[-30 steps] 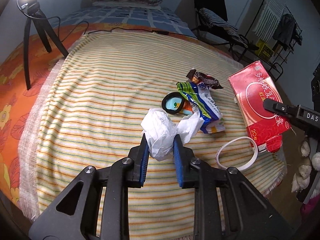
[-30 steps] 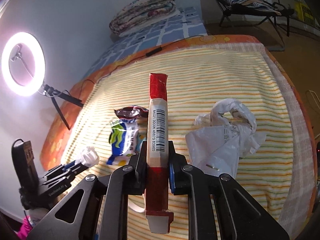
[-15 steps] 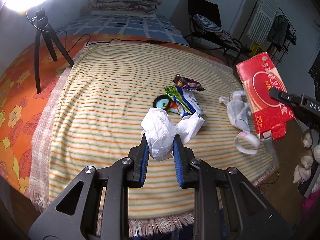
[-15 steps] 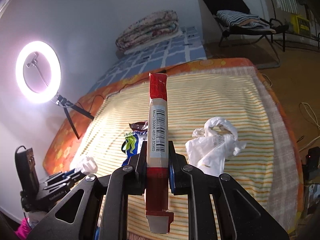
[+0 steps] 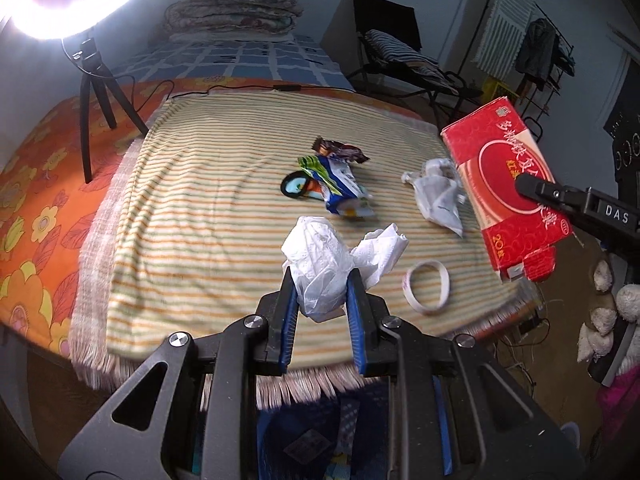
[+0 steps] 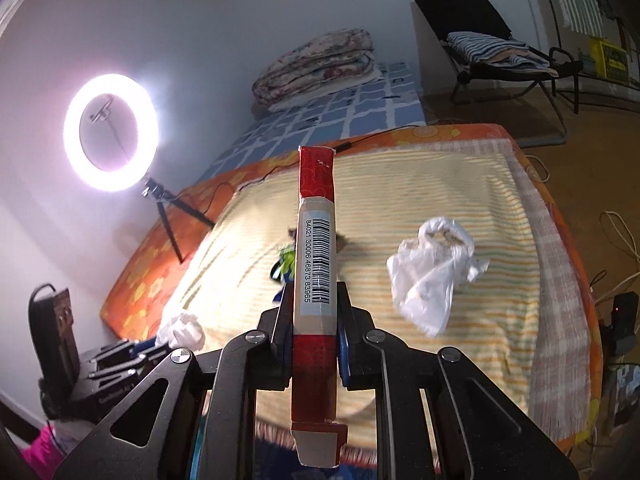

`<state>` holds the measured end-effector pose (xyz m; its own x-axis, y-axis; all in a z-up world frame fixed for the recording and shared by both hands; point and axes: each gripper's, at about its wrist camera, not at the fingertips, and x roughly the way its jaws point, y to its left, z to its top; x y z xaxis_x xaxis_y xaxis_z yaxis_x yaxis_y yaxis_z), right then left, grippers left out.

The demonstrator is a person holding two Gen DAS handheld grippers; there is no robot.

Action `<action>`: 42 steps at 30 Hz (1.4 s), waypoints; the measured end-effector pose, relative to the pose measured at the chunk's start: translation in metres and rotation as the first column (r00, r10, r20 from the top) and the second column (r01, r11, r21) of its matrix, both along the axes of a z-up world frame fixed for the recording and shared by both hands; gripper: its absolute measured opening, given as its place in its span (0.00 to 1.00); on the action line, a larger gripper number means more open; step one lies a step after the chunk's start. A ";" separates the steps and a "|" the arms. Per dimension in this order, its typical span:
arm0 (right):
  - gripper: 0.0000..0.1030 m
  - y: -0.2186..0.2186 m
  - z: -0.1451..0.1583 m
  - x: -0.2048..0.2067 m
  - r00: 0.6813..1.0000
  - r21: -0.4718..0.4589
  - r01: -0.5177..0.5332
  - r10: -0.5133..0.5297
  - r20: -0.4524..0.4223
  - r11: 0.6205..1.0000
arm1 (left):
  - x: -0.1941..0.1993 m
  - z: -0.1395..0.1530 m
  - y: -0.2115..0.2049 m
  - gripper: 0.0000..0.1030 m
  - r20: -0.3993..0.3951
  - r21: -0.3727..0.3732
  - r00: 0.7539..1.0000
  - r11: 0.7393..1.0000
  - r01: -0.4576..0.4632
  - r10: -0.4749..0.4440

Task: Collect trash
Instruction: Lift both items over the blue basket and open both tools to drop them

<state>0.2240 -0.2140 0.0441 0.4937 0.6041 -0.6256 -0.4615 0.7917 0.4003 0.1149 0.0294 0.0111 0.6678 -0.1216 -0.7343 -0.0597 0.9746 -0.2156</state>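
both grippers had pulled back past the striped blanket's (image 5: 192,208) edge: the left gripper (image 5: 322,280) was clamped on crumpled tissue (image 5: 320,268), the right gripper (image 6: 314,320) on a red carton (image 6: 314,280); both pieces seemed bound for disposal.

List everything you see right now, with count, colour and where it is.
crumpled tissue: 1, white, held in left gripper
flat carton: 1, red, held in right gripper
snack wrappers: 2, one green-blue, one brown, mid blanket
plastic bag: 1, white, blanket's right side
tape roll: 1, white, near blanket's front edge
black ring: 1, beside the wrappers
striped blanket: 1, yellow, over the bed
ring light: 1, white, on tripod
folding chair: 1, black, by the wall
left gripper: shut on tissue
right gripper: shut on carton
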 end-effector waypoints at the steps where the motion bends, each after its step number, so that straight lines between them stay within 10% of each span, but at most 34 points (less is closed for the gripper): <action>1: 0.14 -0.002 0.000 -0.006 1.000 0.001 -0.007 0.007 -0.004 1.000 | -0.005 0.001 -0.002 0.21 0.001 -0.002 1.000 1.000 0.003 -0.003; 25: 0.14 0.005 -0.058 -0.144 0.966 -0.041 -0.212 0.203 -0.160 0.976 | -0.100 -0.069 -0.044 0.21 -0.170 -0.063 0.983 0.996 0.061 -0.071; 42: 0.15 0.013 -0.125 -0.165 0.929 -0.094 -0.241 0.202 -0.309 0.966 | -0.123 -0.136 -0.050 0.21 -0.329 -0.078 0.942 0.996 0.038 -0.062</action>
